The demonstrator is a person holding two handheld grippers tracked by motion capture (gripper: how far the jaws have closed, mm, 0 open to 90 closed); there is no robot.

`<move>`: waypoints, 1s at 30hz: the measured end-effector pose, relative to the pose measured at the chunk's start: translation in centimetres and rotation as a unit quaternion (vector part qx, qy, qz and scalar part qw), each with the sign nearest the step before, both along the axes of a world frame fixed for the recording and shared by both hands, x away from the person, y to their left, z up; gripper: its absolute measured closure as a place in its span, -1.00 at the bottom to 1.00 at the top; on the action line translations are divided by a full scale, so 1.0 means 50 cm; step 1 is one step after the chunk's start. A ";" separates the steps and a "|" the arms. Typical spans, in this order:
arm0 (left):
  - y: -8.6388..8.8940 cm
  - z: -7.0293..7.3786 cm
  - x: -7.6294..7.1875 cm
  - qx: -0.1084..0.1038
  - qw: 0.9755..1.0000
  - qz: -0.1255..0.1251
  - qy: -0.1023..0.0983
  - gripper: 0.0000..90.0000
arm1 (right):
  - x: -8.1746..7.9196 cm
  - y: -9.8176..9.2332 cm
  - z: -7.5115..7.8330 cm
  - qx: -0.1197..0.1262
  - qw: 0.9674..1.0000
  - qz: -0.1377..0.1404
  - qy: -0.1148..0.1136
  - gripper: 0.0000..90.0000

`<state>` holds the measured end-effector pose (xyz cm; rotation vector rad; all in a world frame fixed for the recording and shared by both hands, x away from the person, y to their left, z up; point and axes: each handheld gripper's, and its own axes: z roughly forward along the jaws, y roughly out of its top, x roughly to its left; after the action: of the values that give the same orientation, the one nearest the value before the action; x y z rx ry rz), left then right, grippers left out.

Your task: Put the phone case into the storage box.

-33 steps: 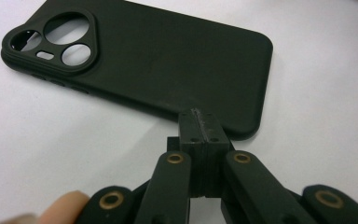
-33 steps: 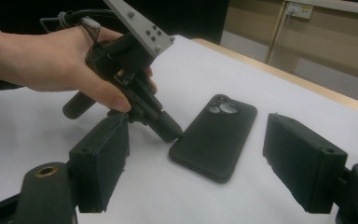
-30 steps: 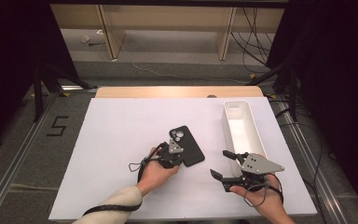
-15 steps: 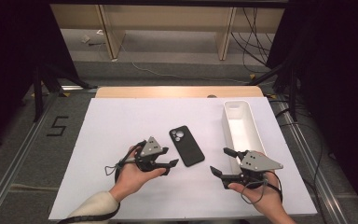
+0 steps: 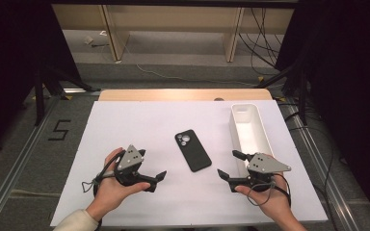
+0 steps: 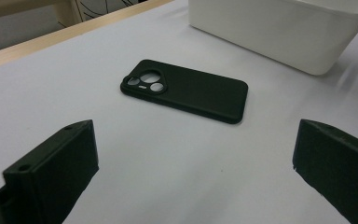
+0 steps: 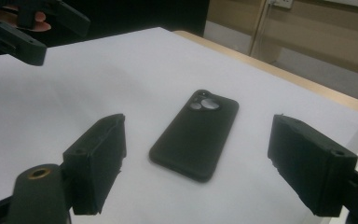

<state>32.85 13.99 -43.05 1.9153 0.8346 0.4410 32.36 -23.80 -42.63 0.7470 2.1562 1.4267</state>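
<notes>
Black phone case (image 5: 192, 150) lies flat on the desk (image 5: 139, 120); both grippers' open, empty fingers (image 6: 51, 172) could skid over its thin edge.

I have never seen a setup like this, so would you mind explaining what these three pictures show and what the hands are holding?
Gladly. There is no robot here: a person at a table holds a pair of hand-worked tongs in each hand. The high view looks down from above the person's side; the left tongs are at its left, the right tongs at its right. The other two pictures come from small cameras riding on each pair of tongs, looking out between their two black jaws.

On the white table a black phone case lies flat, camera cut-outs showing, and a long white bin stands to its right, apart from it.

Nothing is held. Both jaws stand open, having just been opening, with nothing between them. Each pair of tongs points at the case from its own side.
</notes>
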 end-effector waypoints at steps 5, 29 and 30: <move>0.018 -0.002 -0.010 -0.001 1.000 0.004 -0.003 -1.00 | 0.004 0.004 0.000 -0.002 1.000 -0.004 0.002 -0.58; 0.042 -0.007 -0.023 -0.014 1.000 0.001 -0.011 -1.00 | 0.027 0.017 -0.003 -0.006 1.000 -0.016 0.010 -0.61; 0.042 -0.007 -0.024 -0.013 1.000 0.000 -0.012 -1.00 | 0.028 0.018 -0.004 -0.007 1.000 -0.015 0.010 -0.61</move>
<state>31.67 16.07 -43.41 1.8822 0.8220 0.4497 33.75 -22.89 -42.82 0.7891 2.1580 1.3933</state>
